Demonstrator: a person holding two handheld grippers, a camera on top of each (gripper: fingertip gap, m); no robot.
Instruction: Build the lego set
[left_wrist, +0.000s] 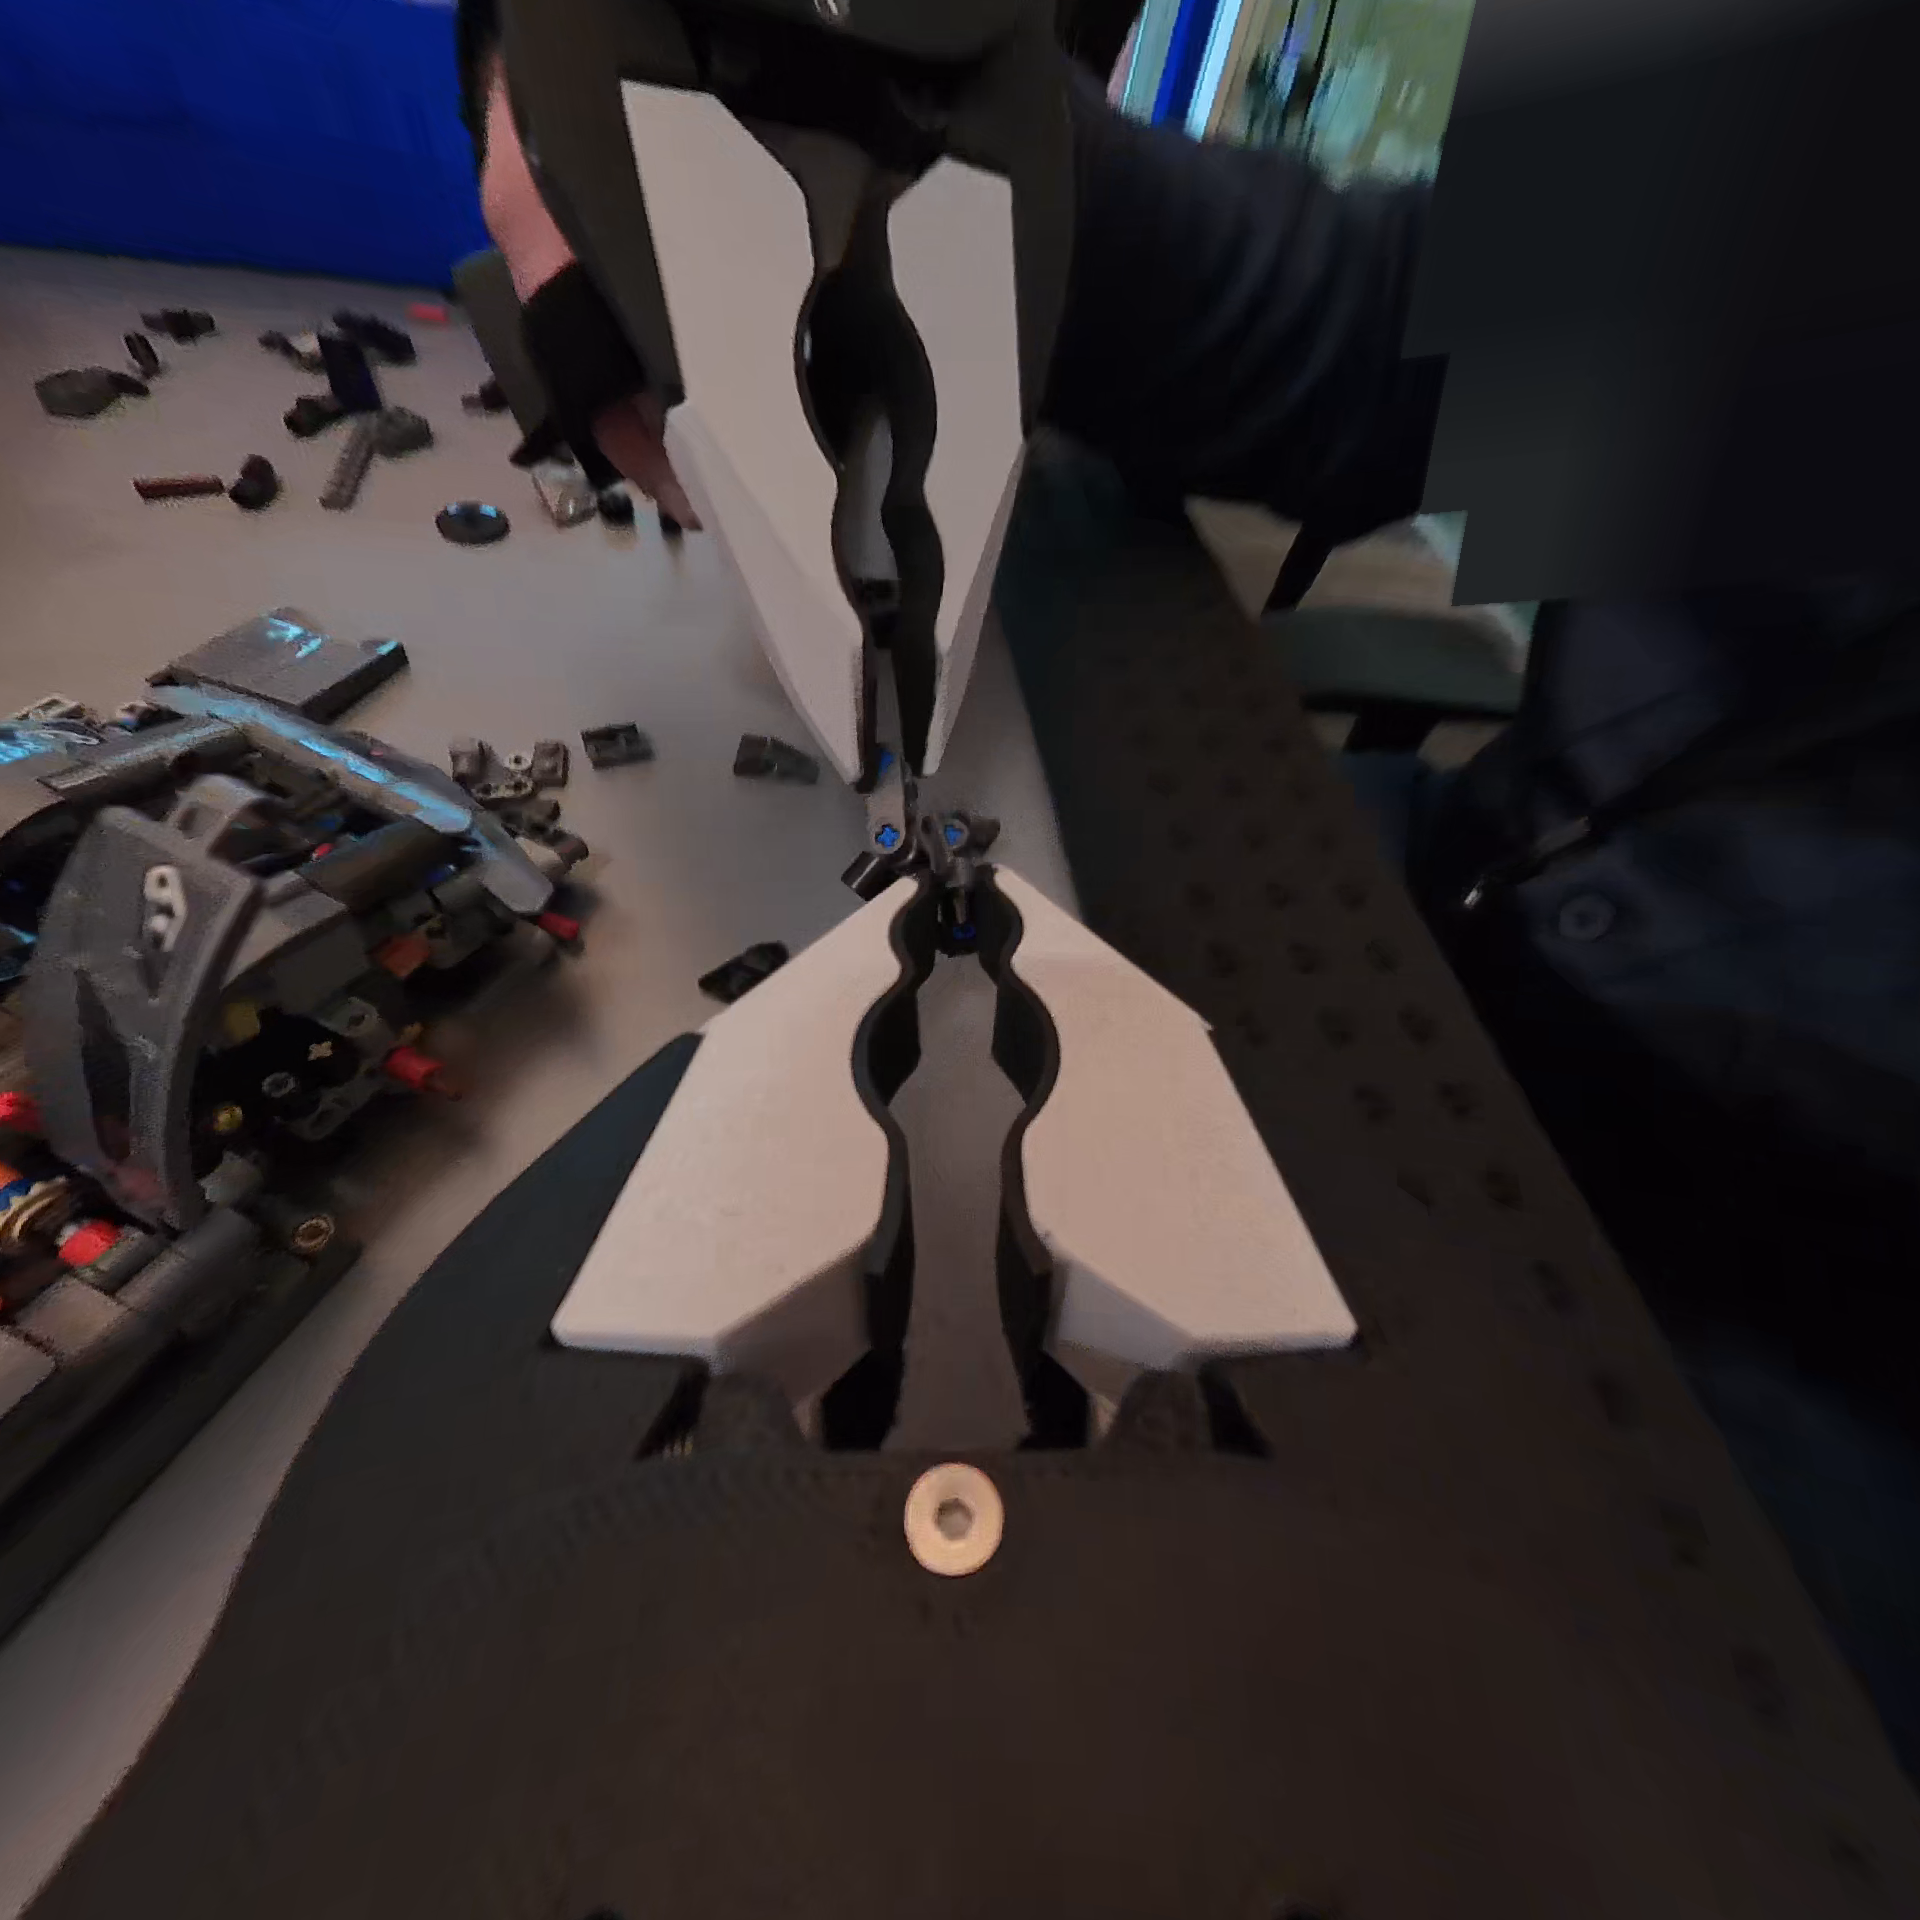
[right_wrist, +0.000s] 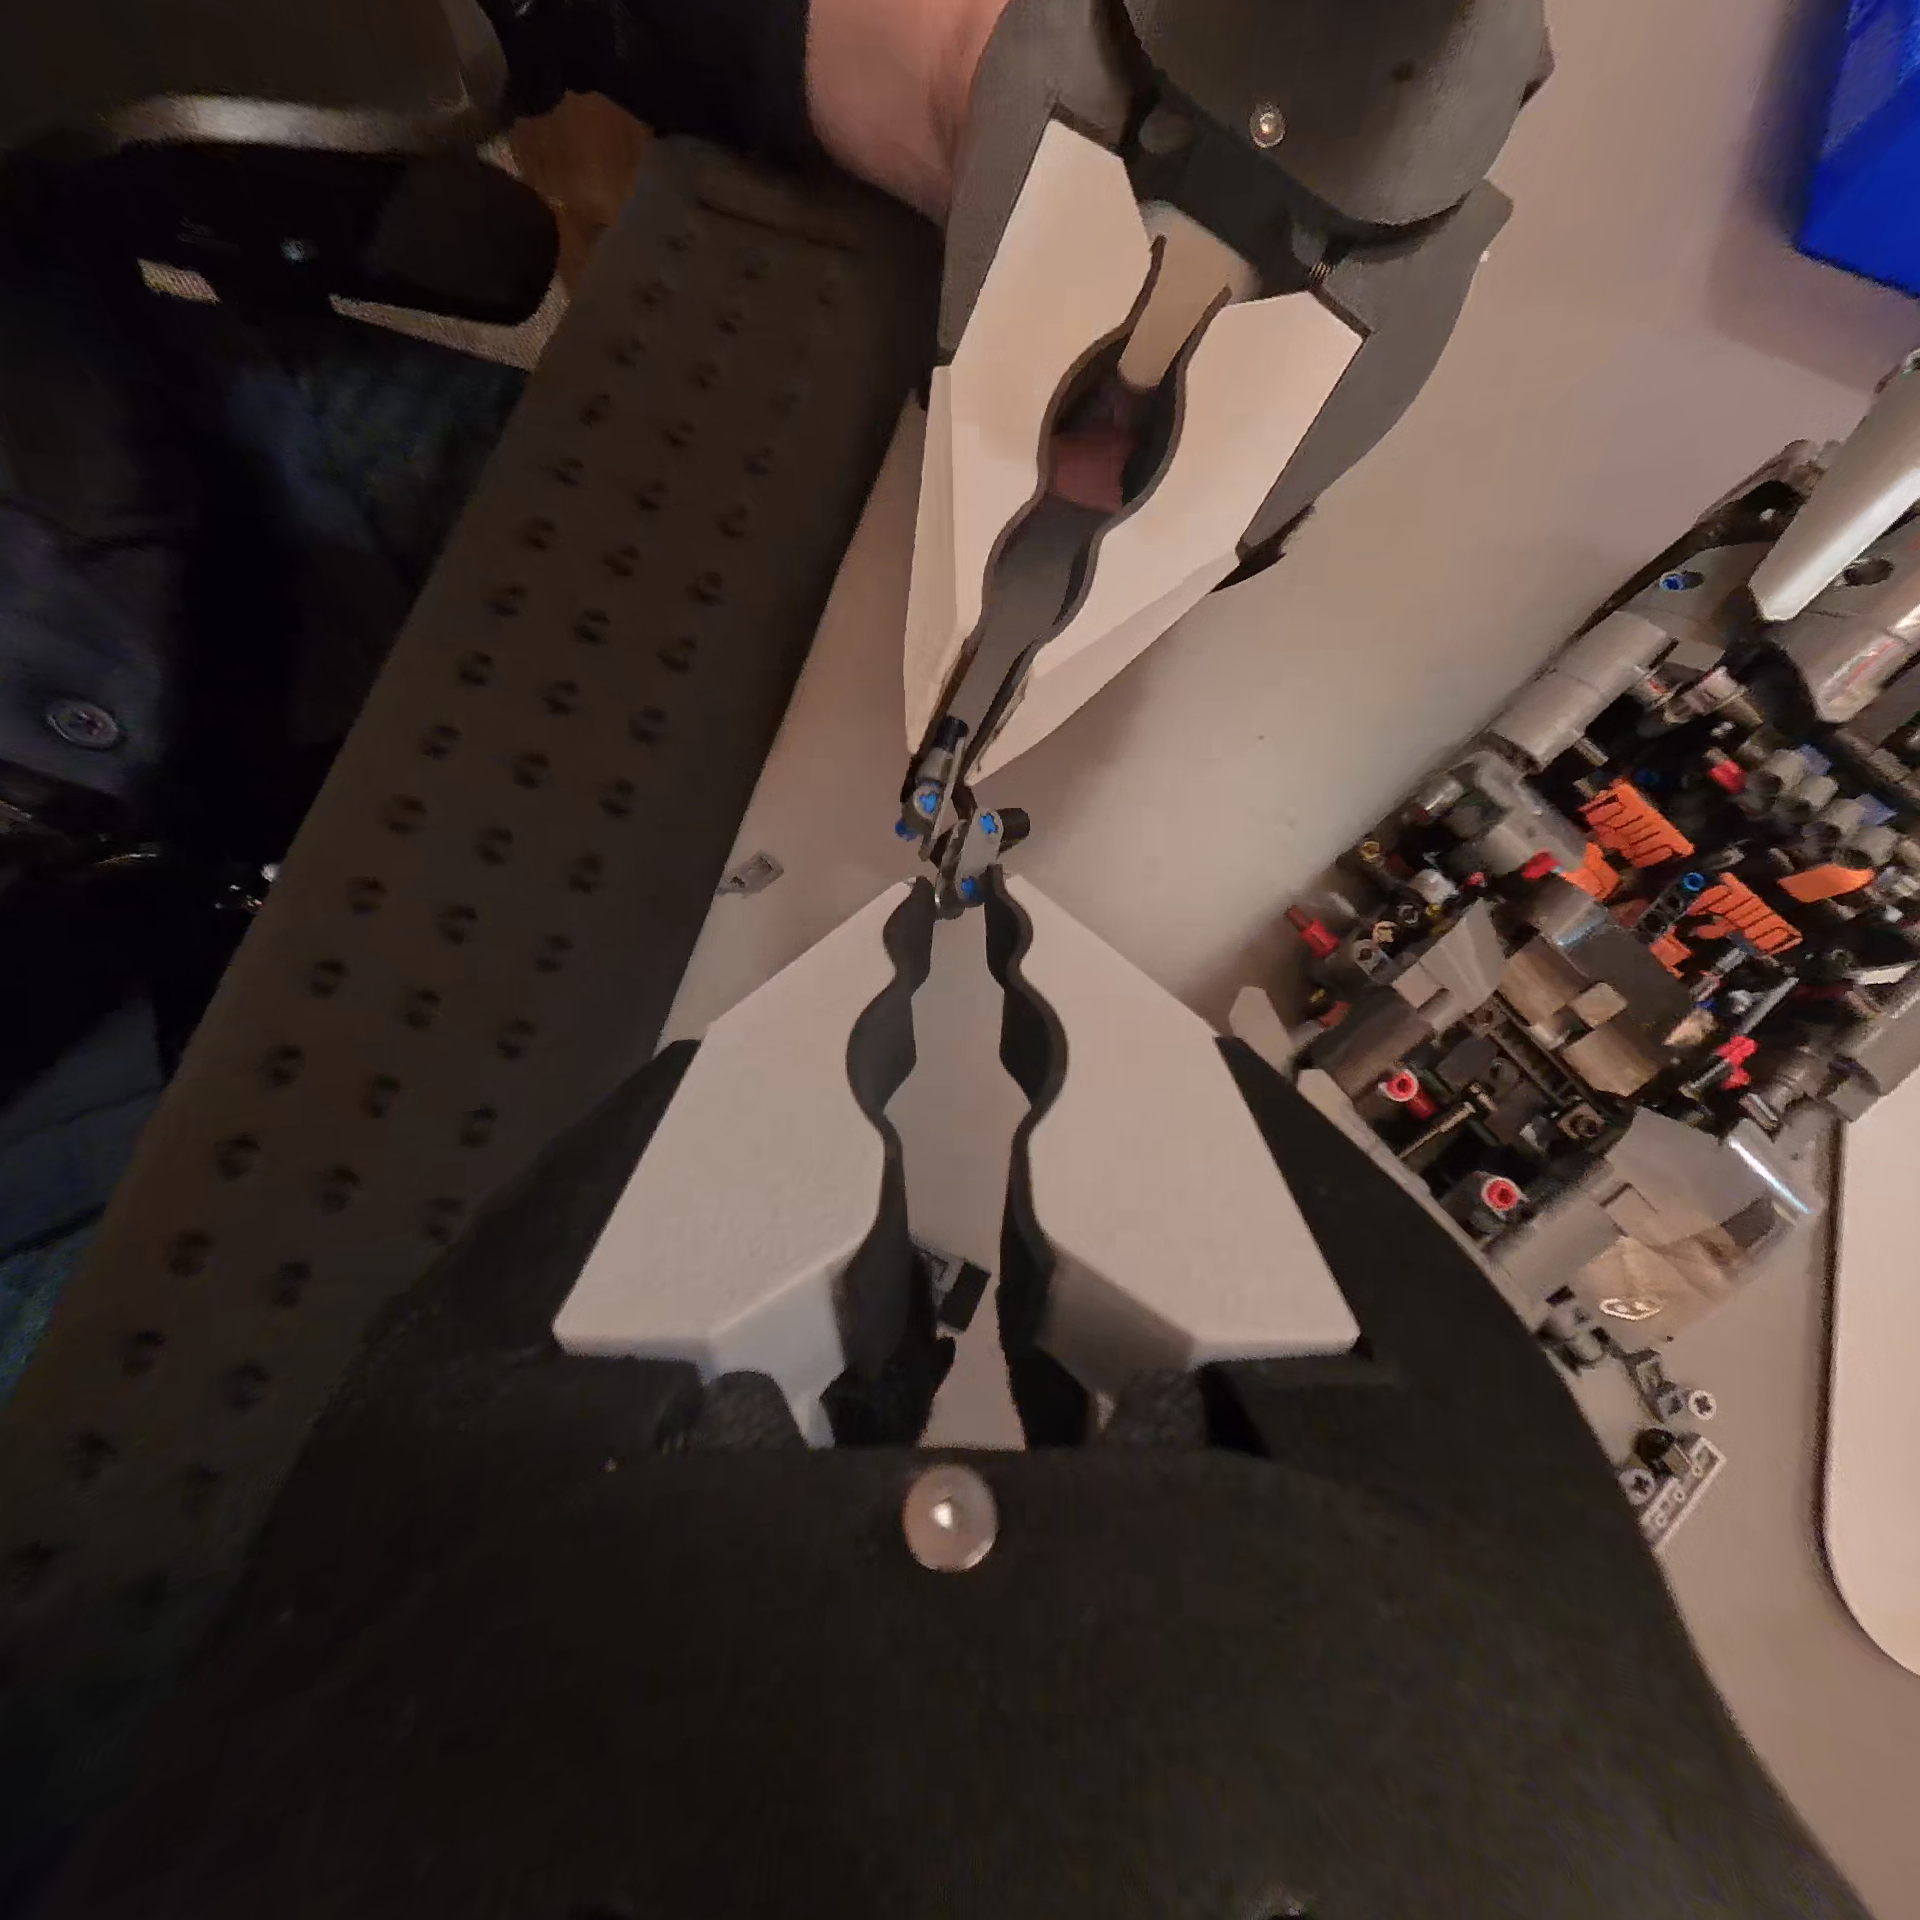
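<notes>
- Left wrist view, nearest: the left gripper (left_wrist: 954, 902) has its two white fingers closed on a small grey piece with blue pins (left_wrist: 956, 847), which sticks out just beyond the tips at 12 o'clock.
- Touching this piece from the far side is a short grey beam with a blue pin (left_wrist: 885, 826); the right gripper (left_wrist: 896, 771) comes down from 12 o'clock and its tips are pinched on that beam.
- Both small pieces meet in the air above the edge of the light table (left_wrist: 644, 665).
- At 9 o'clock from the left gripper, the big half-built grey lego model (left_wrist: 239, 935) lies on the table, with red and orange pins showing.
- Farther, toward 10 and 11 o'clock, loose dark pieces (left_wrist: 353, 416) are scattered on the table.
- A black perforated strip (left_wrist: 1299, 883) runs along the table edge at 1 to 3 o'clock.
- Right wrist view: the right gripper (right_wrist: 951, 902) is near, clamped on its beam (right_wrist: 971, 857); the left gripper (right_wrist: 940, 774) is opposite at 12 o'clock, holding its piece (right_wrist: 928, 800).
- The model (right_wrist: 1621, 987) is here at 3 o'clock.
</notes>
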